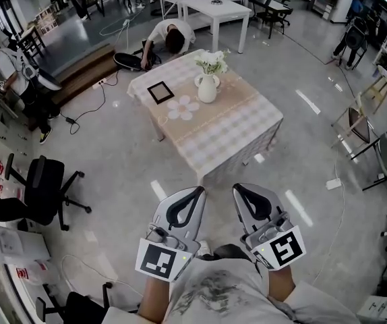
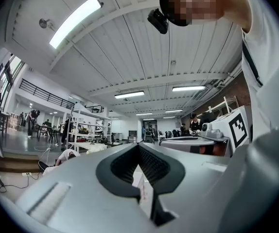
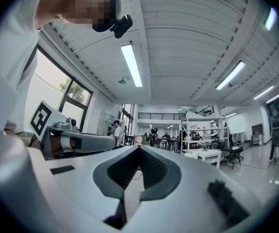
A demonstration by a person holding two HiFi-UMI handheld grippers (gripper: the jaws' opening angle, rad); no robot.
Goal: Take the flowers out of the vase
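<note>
The flowers [image 1: 212,62] stand in the vase [image 1: 207,89] on the desk [image 1: 247,123], upper centre, well apart from the left gripper [image 1: 195,194] and right gripper [image 1: 243,191], both clenched empty. The stems look light and fragile, so grasp them gently just above the vase.

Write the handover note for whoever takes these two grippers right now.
Left gripper: shut, empty, well short of the table.
Right gripper: shut, empty, alongside the left.
Things: white vase upright on the checked table, towards its far side; white flowers in the vase.
Done: nothing yet; neither gripper has touched the flowers.
Left: probably step up to the table, open a gripper, grip the stems and lift the flowers out.
</note>
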